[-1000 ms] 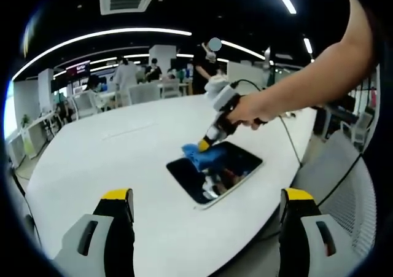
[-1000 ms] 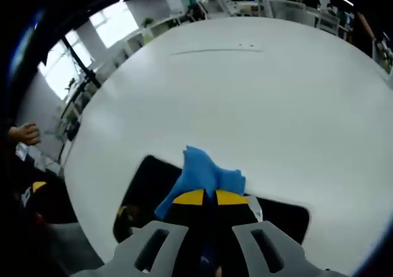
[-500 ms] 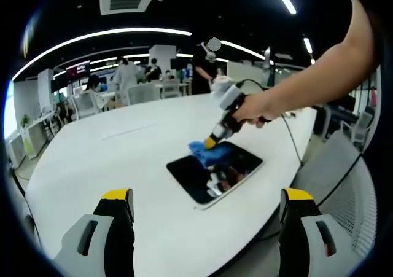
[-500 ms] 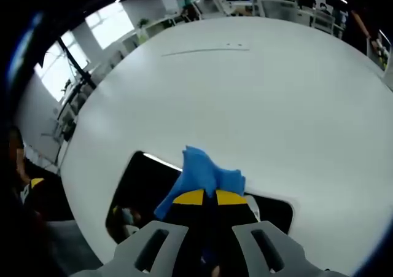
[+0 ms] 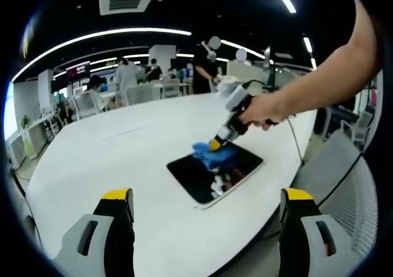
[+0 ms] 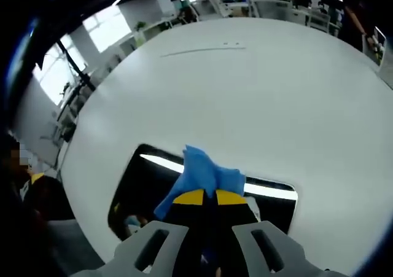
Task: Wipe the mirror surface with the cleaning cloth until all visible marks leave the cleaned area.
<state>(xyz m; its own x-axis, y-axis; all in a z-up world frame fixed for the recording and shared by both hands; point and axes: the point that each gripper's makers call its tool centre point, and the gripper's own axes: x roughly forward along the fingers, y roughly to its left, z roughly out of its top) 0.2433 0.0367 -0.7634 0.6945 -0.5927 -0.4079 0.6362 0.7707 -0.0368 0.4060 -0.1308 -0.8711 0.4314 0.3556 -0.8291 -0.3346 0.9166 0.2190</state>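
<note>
The right gripper (image 6: 204,197), jaws closed on a crumpled soft blue cloth (image 6: 198,172), presses it on the flat rectangular glossy mirror (image 5: 215,170). The left gripper (image 5: 202,240) is wide open, empty.

Right gripper (image 6: 203,197) fingers pinched together; left gripper (image 5: 206,197) spread wide.

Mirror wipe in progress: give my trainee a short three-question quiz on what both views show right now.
1. True or false: the right hand-held gripper is shut on the blue cloth.
2. Where does the cloth press? A) on the bare white table B) on the mirror near its far edge C) on a chair
3. Fill in: the left hand-held gripper is ____ and holds nothing.

Key: 1 true; 2 B; 3 open.
</note>
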